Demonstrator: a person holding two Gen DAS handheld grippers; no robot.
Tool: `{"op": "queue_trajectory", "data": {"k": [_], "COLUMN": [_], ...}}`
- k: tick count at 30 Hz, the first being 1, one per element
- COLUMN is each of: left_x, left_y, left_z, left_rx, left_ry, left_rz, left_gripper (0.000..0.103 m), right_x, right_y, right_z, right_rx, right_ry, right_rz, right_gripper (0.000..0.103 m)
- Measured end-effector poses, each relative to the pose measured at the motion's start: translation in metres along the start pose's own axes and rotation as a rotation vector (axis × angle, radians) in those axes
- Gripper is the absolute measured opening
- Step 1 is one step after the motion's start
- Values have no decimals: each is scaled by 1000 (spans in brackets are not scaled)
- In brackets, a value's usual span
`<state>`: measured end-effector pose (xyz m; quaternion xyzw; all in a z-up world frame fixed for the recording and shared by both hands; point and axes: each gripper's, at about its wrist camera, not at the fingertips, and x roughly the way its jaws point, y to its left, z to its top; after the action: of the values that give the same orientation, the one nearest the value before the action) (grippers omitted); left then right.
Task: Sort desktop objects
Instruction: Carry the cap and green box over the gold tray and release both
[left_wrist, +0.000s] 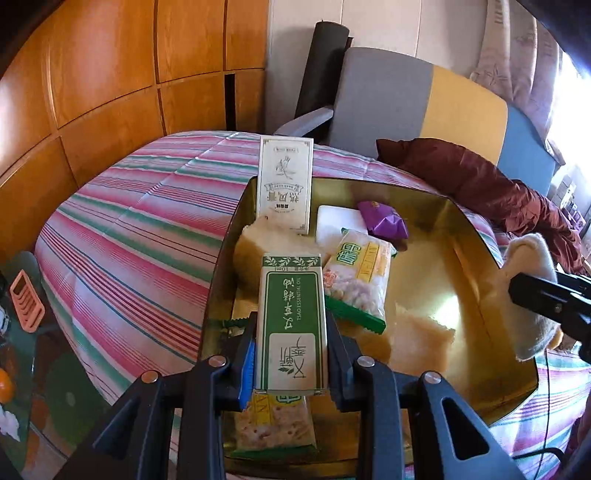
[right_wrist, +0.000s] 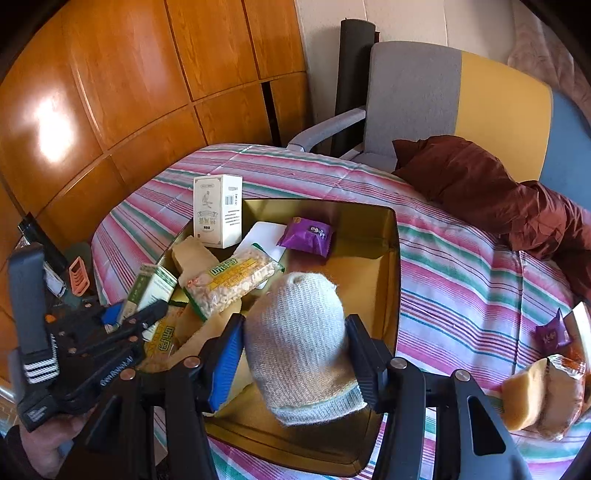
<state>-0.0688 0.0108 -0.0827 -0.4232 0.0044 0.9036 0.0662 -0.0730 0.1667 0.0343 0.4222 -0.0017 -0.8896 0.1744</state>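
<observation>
A gold tray (left_wrist: 476, 258) (right_wrist: 388, 266) sits on the striped cloth. My left gripper (left_wrist: 291, 328) is shut on a green and white essential oil box (left_wrist: 291, 321) (right_wrist: 151, 288), held over the tray's near left side. My right gripper (right_wrist: 295, 332) is shut on a cream knitted sock (right_wrist: 295, 332) (left_wrist: 528, 295), held over the tray's near edge. In the tray lie a tall cream box (left_wrist: 284, 184) (right_wrist: 218, 210), a purple packet (left_wrist: 384, 221) (right_wrist: 306, 236), a white pad (left_wrist: 336, 225), a peanut snack bag (left_wrist: 358, 280) (right_wrist: 229, 280), another snack bag (left_wrist: 273, 421) and a sponge (left_wrist: 255, 251).
To the right of the tray on the cloth lie a purple packet (right_wrist: 550, 332) and wrapped snacks (right_wrist: 546, 395). A brown garment (right_wrist: 491, 188) lies at the table's far right. A grey and yellow chair (right_wrist: 417, 99) stands behind. An orange rack (left_wrist: 26, 299) sits low left.
</observation>
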Motion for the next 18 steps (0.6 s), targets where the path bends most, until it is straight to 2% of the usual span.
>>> {"op": "queue_trajectory", "data": {"k": [3, 5, 6, 10, 18], "left_x": [10, 11, 10, -10, -49], "left_y": [-6, -7, -7, -10, -18], "left_z": [-3, -4, -3, -1, 11], "left_rx": [22, 19, 14, 44, 75], "left_ry": [30, 37, 28, -31, -119], "left_rz": [37, 54, 58, 83, 60], "left_gripper": [34, 50, 51, 53, 54], "right_x": [2, 5, 5, 10, 8], "right_y": [0, 1, 1, 3, 6], "right_z": [0, -1, -2, -5, -7], "right_rx": [6, 2, 2, 5, 5], "right_ry": [1, 8, 8, 22, 15], "right_rz": [8, 14, 12, 23, 18], "right_gripper": [55, 56, 56, 58, 58]}}
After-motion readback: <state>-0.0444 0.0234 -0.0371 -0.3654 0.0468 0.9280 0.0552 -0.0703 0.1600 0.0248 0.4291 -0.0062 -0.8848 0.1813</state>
